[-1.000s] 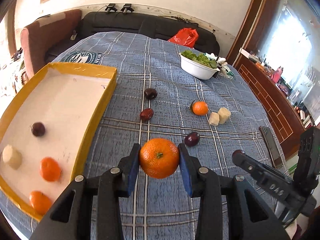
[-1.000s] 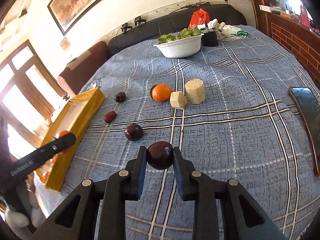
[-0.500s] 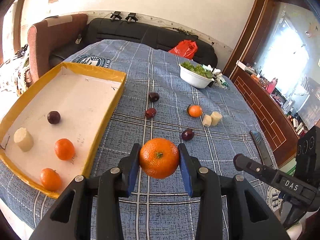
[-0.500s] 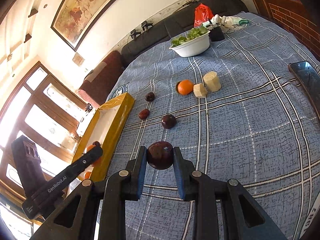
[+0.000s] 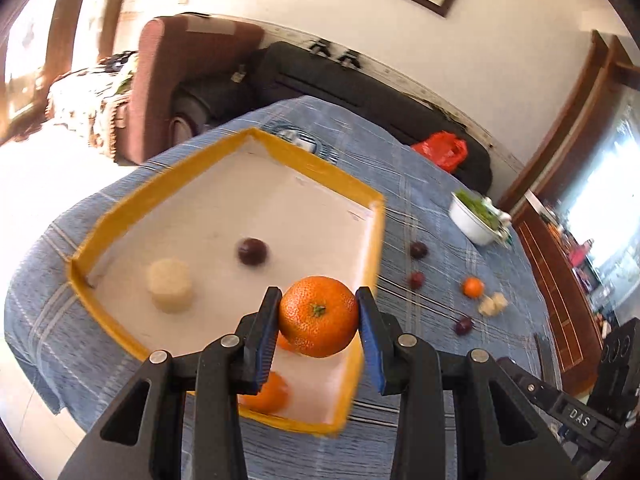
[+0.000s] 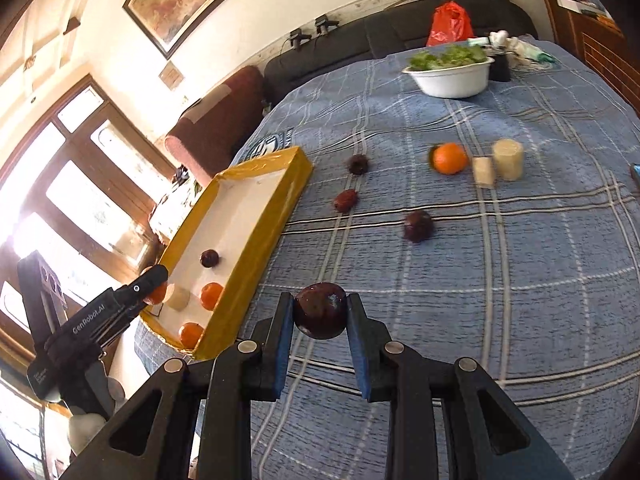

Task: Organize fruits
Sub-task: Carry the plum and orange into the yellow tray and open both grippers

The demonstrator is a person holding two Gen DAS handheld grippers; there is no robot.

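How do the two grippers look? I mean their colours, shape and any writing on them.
Both are matte black plastic. The left gripper and the right gripper each have two angular arms with triangular cut-outs, silver round bolts at the joints and flat blue pads inside the fingers. Seen from the other camera, the left one's body carries white "GenRobot.AI" lettering and the right one's a "DAS" label. No cables or sleeves are visible.

The letters "DAS" stand in white on the black body of the right gripper [image 5: 576, 416], seen at the lower right of the left wrist view; "GenRobot.AI" runs in white along the black body of the left gripper [image 6: 154, 285] in the right wrist view; a round emblem printed on the blue tablecloth [image 6: 267, 145] is too blurred to read.
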